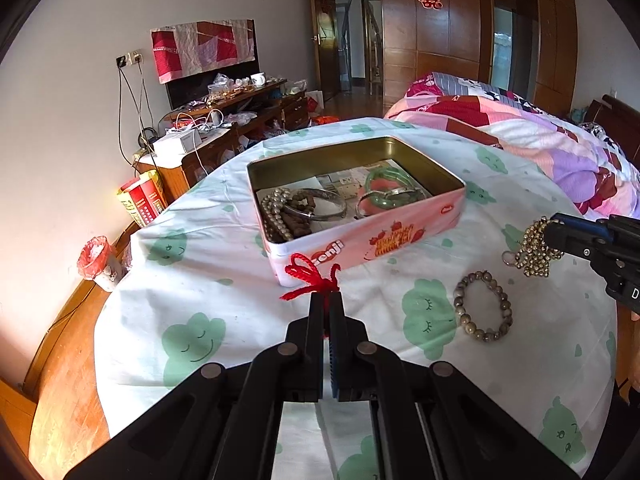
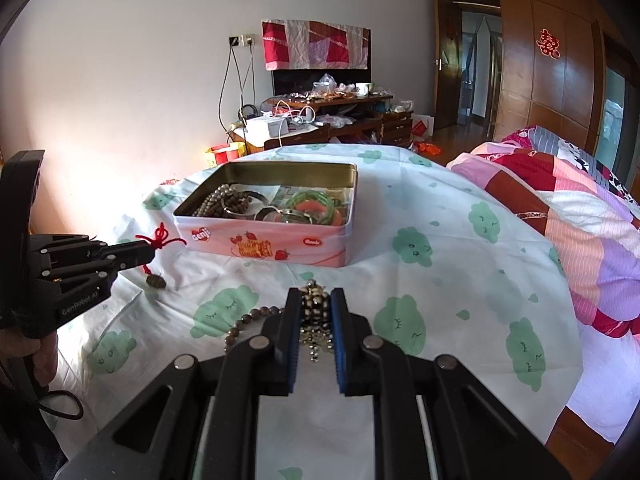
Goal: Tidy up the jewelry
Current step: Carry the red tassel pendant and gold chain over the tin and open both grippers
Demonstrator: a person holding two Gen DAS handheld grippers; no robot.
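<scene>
An open pink tin (image 1: 400, 236) (image 2: 264, 246) sits on the bed and holds pearls, dark beads, silver bangles and green bangles (image 1: 390, 188). My left gripper (image 1: 326, 298) (image 2: 150, 250) is shut on a red knotted cord (image 1: 310, 276) (image 2: 160, 238), just in front of the tin; a dark pendant (image 2: 155, 281) hangs from the cord. My right gripper (image 2: 316, 294) (image 1: 554, 226) is shut on a bunch of gold beads (image 1: 534, 250) (image 2: 316, 312), held above the sheet to the tin's right. A brown bead bracelet (image 1: 482, 306) (image 2: 248, 320) lies on the sheet.
The white sheet with green clouds (image 1: 192, 344) covers the bed. A pink patchwork quilt (image 1: 540, 144) (image 2: 568, 216) is piled at the right. A cluttered wooden cabinet (image 1: 240, 116) stands by the wall, with a bin (image 1: 96, 260) on the floor at the left.
</scene>
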